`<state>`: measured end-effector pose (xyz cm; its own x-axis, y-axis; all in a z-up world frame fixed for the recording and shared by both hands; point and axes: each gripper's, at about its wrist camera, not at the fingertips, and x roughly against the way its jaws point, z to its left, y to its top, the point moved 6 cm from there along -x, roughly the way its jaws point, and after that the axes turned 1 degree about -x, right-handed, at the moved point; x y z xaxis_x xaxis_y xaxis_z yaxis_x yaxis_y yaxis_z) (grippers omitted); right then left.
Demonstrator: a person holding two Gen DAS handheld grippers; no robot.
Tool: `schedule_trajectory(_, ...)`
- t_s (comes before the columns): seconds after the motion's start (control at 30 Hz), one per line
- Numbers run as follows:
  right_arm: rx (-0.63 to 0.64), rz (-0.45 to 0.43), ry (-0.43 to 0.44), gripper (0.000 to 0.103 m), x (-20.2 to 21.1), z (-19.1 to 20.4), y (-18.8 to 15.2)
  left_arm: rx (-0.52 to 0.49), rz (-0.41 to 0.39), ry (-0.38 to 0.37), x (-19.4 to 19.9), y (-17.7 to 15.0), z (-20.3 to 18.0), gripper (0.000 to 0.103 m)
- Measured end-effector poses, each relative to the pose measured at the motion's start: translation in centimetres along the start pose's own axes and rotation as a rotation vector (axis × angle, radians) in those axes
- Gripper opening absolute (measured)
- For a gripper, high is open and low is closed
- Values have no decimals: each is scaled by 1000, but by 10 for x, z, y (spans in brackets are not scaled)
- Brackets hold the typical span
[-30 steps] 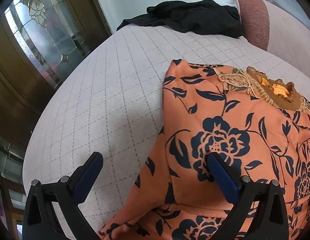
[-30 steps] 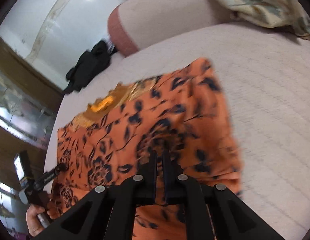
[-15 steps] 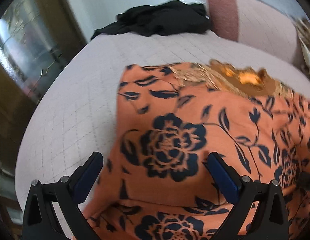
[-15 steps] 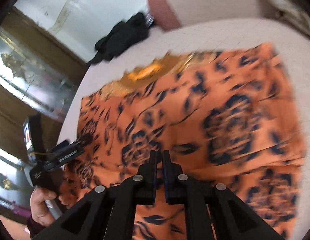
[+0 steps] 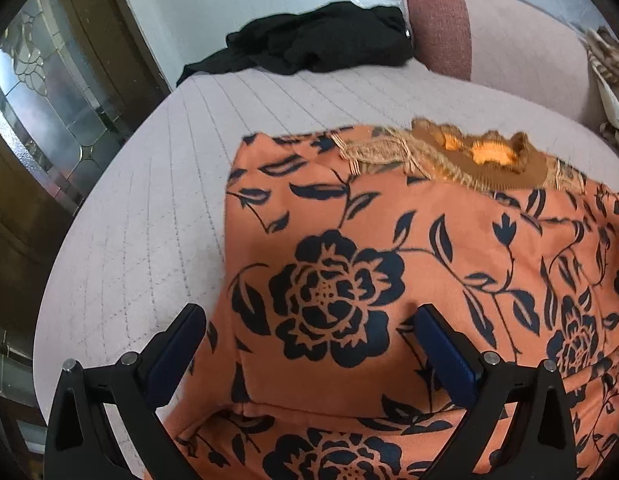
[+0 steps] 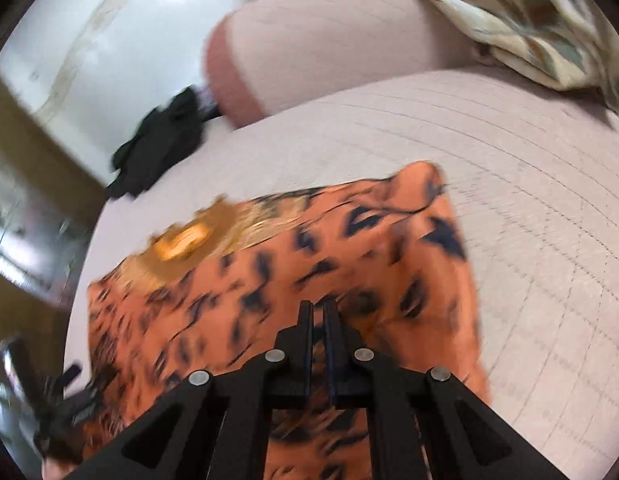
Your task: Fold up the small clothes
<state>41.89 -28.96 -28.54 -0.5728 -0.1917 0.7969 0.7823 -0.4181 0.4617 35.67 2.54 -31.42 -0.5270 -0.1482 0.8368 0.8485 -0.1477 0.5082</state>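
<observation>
since a moment ago the right claw (image 6: 317, 312) has swung sideways, jaws nearly shut on a fold of the orange cloth with dark blue flowers (image 5: 389, 280). left claw (image 5: 309, 332) hangs wide open above it, gripping nothing. cloth lies on the pale quilted bed (image 5: 157, 208); beyond, a black garment (image 5: 317, 40).

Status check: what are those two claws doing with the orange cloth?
Left gripper open over orange floral garment. Right gripper shut on it. Black clothing lies clear.
</observation>
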Motion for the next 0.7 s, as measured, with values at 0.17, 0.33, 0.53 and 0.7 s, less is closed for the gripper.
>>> schedule_trajectory(0.17, -64, -6, 24, 6, -12, -17, 8, -9, -1, 13, -1, 2, -6, 103)
schedule_trajectory(0.33, -87, -73, 39, 6, 15, -34, 6, -8, -5, 20, 1, 1, -1, 103)
schedule_trajectory(0.53, -50, -40, 6, 6, 26, -50, -22, -28, 6, 38, 0, -3, -1, 103)
schedule_trajectory(0.7, -41, -38, 4, 6, 45, -50, -42, -44, -7, 58, 6, -4, -1, 103)
